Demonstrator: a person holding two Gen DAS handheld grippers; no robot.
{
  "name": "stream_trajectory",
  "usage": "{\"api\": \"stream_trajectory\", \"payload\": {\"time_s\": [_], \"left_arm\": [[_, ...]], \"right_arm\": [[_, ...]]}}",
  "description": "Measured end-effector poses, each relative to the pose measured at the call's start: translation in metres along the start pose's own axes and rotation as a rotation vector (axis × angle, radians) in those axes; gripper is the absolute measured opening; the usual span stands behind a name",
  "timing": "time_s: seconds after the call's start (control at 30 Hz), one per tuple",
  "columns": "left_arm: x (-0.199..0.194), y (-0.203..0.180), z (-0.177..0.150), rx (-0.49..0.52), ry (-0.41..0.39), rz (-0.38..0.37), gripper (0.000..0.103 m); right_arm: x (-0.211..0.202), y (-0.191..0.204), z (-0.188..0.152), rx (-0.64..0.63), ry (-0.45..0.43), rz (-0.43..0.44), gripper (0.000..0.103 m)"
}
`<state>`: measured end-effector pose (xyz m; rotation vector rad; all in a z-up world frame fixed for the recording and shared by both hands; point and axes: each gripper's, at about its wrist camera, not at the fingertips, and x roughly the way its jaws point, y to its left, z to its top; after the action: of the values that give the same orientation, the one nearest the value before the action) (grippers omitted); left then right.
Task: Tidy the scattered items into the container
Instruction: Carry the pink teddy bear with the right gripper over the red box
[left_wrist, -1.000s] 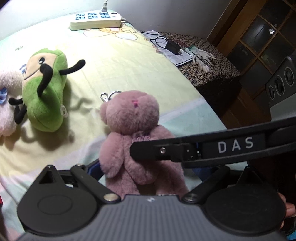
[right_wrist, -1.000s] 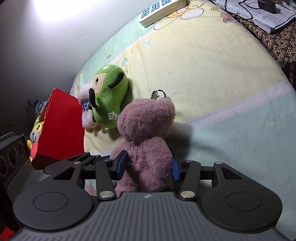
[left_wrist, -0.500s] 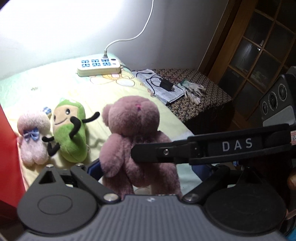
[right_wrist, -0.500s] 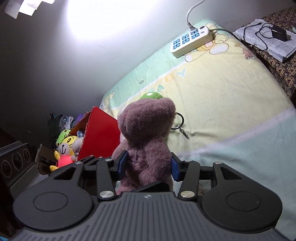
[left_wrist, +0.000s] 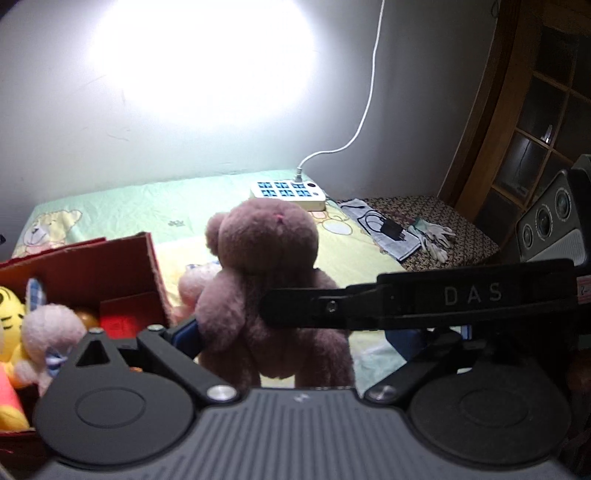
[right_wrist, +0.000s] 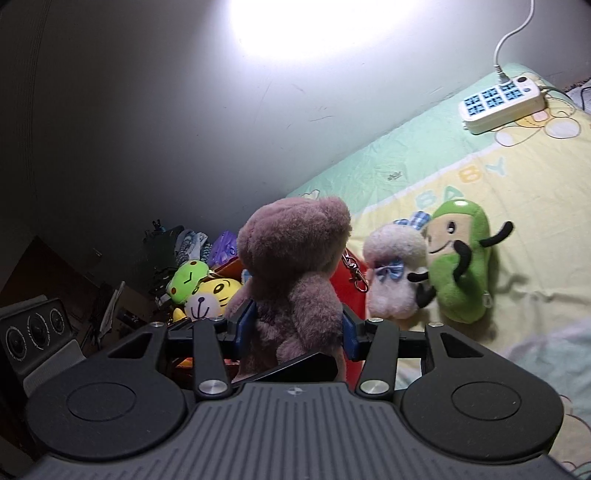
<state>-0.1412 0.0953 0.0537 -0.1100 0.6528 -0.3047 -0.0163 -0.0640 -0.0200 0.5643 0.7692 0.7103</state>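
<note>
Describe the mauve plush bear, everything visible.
The mauve plush bear is fuzzy, with a round head, small ears and stubby limbs; a metal keyring clasp hangs by its head. It is upright, seen from behind, clear of the bed, beside the red cardboard box. The right tool clamps its torso with blue pads. The left tool flanks it; its left pad looks to touch, the other stands clear.
</note>
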Motion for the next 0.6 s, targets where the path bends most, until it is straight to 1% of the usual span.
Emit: {"api": "stream_trajectory", "payload": {"time_s": [0.2,0.33,0.47,0.6], "left_arm": [[-0.021,0.047,0.005,-0.032,-0.038,0.031,0.098],[-0.020,0.081,0.005,-0.086,-0.029,0.023,0.098],[-0.016,0.106,0.002,-0.144,-0.006,-0.013,0.098],[-0.009,0.122,-0.001,-0.169,0.011,-0.016,0.098]], "right_arm": [[0.039,0.039,0.003,-0.071,-0.012,0.009,0.050],[0.062,0.055,0.003,-0.114,-0.002,-0.011,0.048],[0.080,0.062,0.003,-0.103,0.021,-0.007,0.045],[0.097,0.062,0.001,-0.076,0.050,-0.025,0.044]]}}
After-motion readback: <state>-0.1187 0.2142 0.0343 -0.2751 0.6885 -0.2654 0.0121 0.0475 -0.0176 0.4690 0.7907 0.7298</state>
